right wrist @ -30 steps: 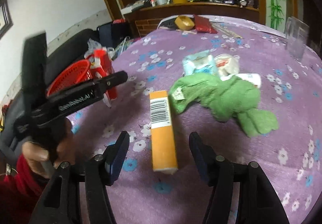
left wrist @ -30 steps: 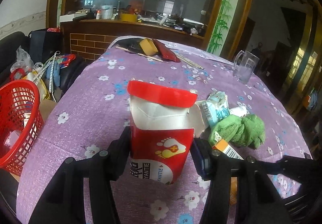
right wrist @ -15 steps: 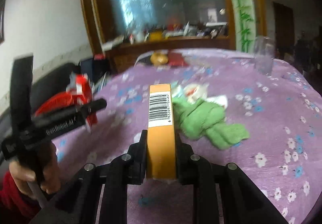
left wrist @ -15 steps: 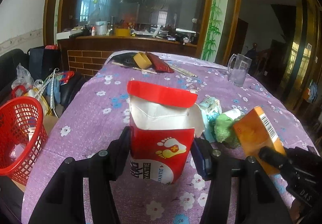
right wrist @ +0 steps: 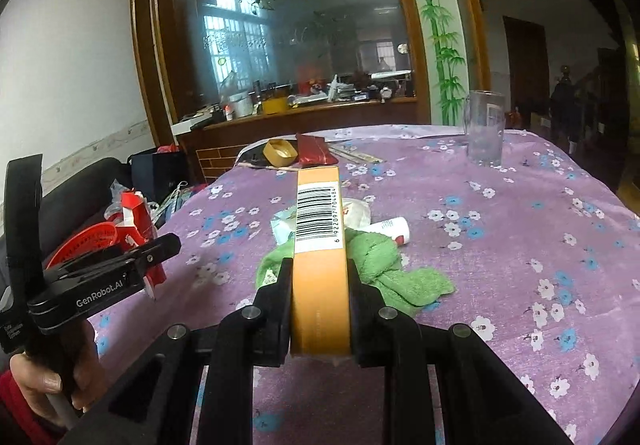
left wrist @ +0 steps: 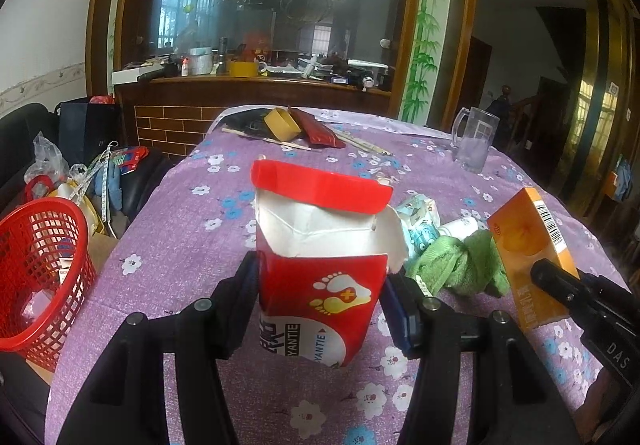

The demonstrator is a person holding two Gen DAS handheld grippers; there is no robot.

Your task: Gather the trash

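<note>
My left gripper (left wrist: 320, 293) is shut on a red and white carton (left wrist: 320, 265) with its top flap torn open, held above the purple flowered tablecloth (left wrist: 192, 221). A long orange box with a barcode (right wrist: 319, 245) is clamped upright in my right gripper (right wrist: 320, 285), lifted off the table; the same orange box (left wrist: 528, 245) shows at the right of the left wrist view. A red mesh basket (left wrist: 40, 265) stands beside the table at the left. A green cloth (right wrist: 384, 269), a small white tube (right wrist: 390, 227) and crumpled wrappers (left wrist: 418, 221) lie mid-table.
A clear glass mug (right wrist: 482, 125) stands at the far right of the table. A tape roll (right wrist: 280, 151), a dark red packet (right wrist: 314, 149) and chopsticks lie at the far edge. Bags and clutter sit on the dark sofa (left wrist: 24, 125) behind the basket.
My right gripper closed on the orange box and lifted it off the table, tilting it up. My left gripper kept its hold on the red carton with little movement.
</note>
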